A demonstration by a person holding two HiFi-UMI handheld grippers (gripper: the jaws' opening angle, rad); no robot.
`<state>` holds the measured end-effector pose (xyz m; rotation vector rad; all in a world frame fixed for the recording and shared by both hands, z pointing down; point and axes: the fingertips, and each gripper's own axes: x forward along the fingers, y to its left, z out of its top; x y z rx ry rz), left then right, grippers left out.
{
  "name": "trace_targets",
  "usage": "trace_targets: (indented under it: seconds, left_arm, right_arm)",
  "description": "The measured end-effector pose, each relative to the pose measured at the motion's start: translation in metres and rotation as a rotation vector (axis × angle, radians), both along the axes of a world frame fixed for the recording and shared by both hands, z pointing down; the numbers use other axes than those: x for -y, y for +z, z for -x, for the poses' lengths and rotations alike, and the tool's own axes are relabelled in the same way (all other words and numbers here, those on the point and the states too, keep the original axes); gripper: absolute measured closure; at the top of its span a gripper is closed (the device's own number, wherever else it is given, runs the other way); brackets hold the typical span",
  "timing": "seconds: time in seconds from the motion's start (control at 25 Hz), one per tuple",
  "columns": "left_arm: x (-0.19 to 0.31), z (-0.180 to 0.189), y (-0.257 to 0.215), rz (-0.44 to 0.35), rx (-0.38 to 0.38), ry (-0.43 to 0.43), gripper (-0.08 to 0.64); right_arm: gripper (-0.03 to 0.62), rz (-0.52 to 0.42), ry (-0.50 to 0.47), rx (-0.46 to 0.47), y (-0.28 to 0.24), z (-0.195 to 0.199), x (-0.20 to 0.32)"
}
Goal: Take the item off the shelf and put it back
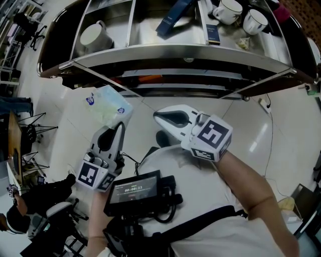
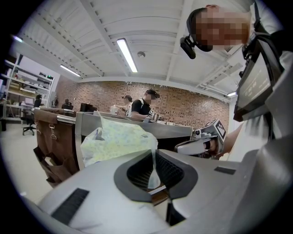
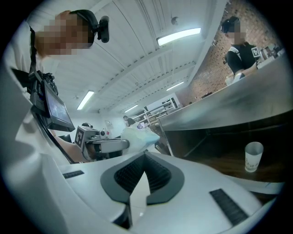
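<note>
A soft plastic pack (image 1: 107, 105) with a pale green print and a blue label hangs in front of the metal shelf (image 1: 185, 51). My left gripper (image 1: 120, 126) is shut on the pack's lower edge. In the left gripper view the pack (image 2: 118, 139) bulges above the jaws, with a thin flap of it pinched between the pads (image 2: 154, 167). My right gripper (image 1: 157, 116) is to the right of the pack, below the shelf's front rail, shut with nothing in it. In the right gripper view its jaws (image 3: 145, 158) meet, and the pack (image 3: 138, 135) shows beyond them.
The shelf's top tier holds a white mug (image 1: 95, 35) at the left, a blue box (image 1: 173, 16) in the middle, a dark box (image 1: 212, 33) and two white cups (image 1: 228, 10) at the right. A paper cup (image 3: 252, 156) stands on a lower tier. People stand in the background.
</note>
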<state>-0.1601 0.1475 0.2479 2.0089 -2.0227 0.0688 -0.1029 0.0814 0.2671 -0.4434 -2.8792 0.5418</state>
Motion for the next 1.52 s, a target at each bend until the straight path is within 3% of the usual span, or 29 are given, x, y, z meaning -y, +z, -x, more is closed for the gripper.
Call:
trace_targets:
  seconds: [0.2, 0.56, 0.88, 1.52]
  left_arm:
    - [-0.004, 0.009, 0.004, -0.008, 0.033, -0.02, 0.541]
    - [0.008, -0.001, 0.012, 0.034, 0.049, 0.03, 0.541]
    - [0.018, -0.001, 0.041, 0.072, 0.016, 0.052, 0.541]
    - [0.054, 0.01, 0.111, 0.155, 0.05, 0.12, 0.541]
  right_arm:
    - [0.586, 0.0, 0.003, -0.004, 0.001, -0.002, -0.001]
    - [0.586, 0.006, 0.04, -0.01, 0.006, -0.006, 0.009]
    - [0.586, 0.017, 0.072, -0.032, 0.016, -0.007, 0.019]
    - [0.586, 0.079, 0.177, -0.099, 0.046, -0.02, 0.036]
